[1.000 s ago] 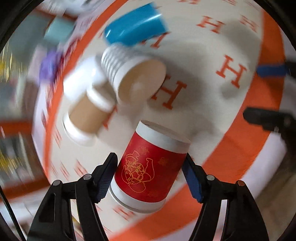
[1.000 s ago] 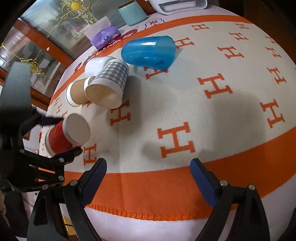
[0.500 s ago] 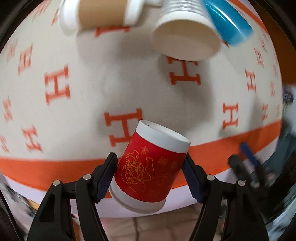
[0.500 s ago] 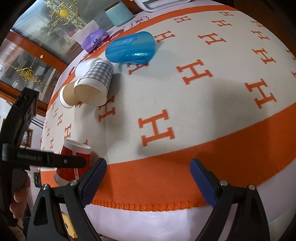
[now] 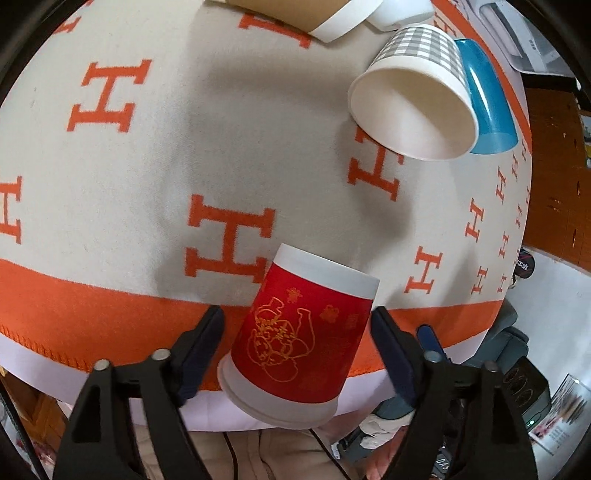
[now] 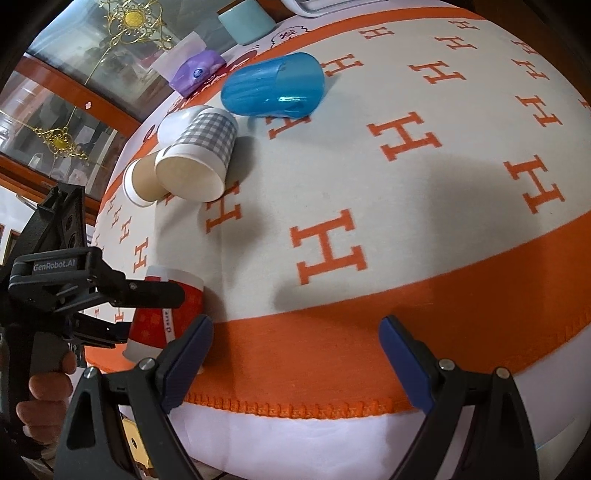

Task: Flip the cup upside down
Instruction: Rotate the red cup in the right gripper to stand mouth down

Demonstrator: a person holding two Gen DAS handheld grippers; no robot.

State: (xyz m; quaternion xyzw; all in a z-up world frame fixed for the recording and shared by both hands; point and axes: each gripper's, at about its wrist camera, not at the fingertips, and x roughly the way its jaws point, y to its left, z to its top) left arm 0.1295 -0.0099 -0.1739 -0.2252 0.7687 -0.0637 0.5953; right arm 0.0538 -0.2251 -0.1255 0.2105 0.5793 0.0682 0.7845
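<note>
A red paper cup (image 5: 301,339) with gold drawing and white bands stands upside down and tilted near the front edge of the orange-and-cream blanket (image 5: 229,155). My left gripper (image 5: 297,343) has its jaws spread, with gaps on both sides of the cup. In the right wrist view the red cup (image 6: 166,314) shows at lower left between the left gripper's fingers (image 6: 147,293). My right gripper (image 6: 295,354) is open and empty above the blanket's orange border.
A grey checked paper cup (image 6: 199,155), a brown paper cup (image 6: 142,181), a white cup (image 6: 175,120) and a blue plastic cup (image 6: 273,86) lie on their sides at the back. A purple tissue pack (image 6: 197,70) and a teal container (image 6: 245,20) sit beyond.
The left gripper swung the red cup round toward the blanket's front edge, then its jaws spread off the cup. The right gripper stayed open and shifted little.
</note>
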